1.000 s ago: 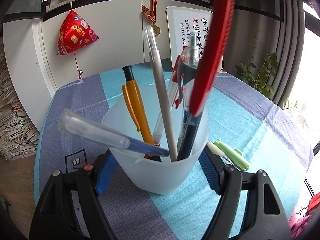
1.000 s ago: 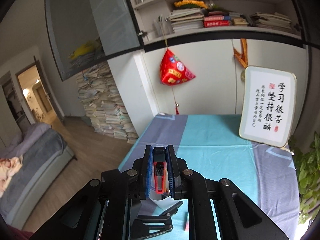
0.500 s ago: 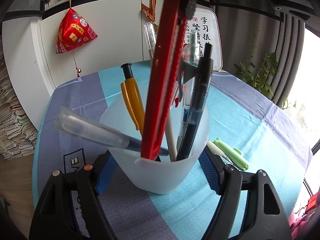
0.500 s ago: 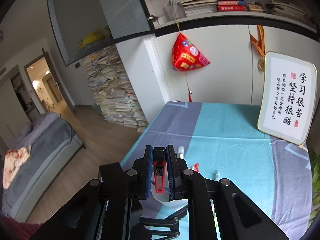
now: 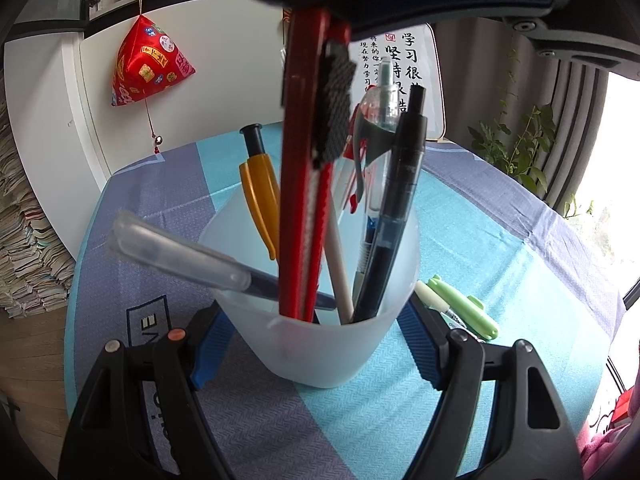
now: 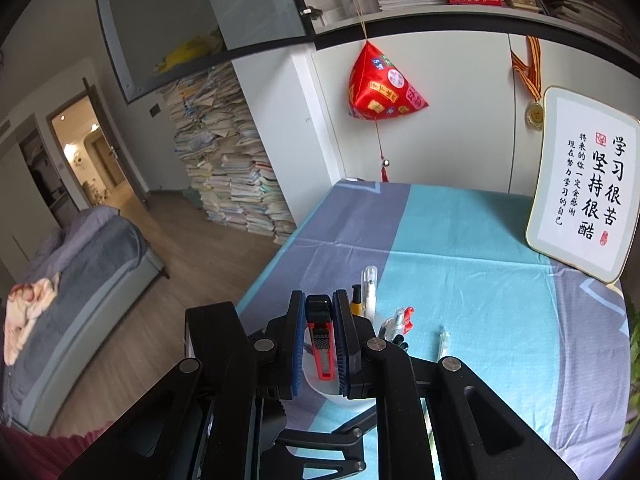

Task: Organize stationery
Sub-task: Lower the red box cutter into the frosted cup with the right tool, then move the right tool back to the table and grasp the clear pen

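In the left wrist view, the left gripper (image 5: 316,340) clamps a frosted cup (image 5: 320,344) of pens on the tablecloth (image 5: 500,240) — a red utility knife (image 5: 300,200) stands in it. In the right wrist view, the right gripper (image 6: 320,340) pinches that knife's top; its tip probably rests inside, though hidden.

A table (image 5: 500,216) covered by a cloth in teal and grey-purple blocks fills the middle of both views. At lower centre of the left wrist frame a frosted plastic cup (image 5: 320,344) stands on the cloth, packed with pens. Just right of it lie a green marker (image 5: 464,306) and a slimmer white pen (image 5: 430,298), side by side. At the right edge of the right wrist frame a white-framed calligraphy board (image 6: 580,192) stands on the far part of the table, leaning back toward the wall.
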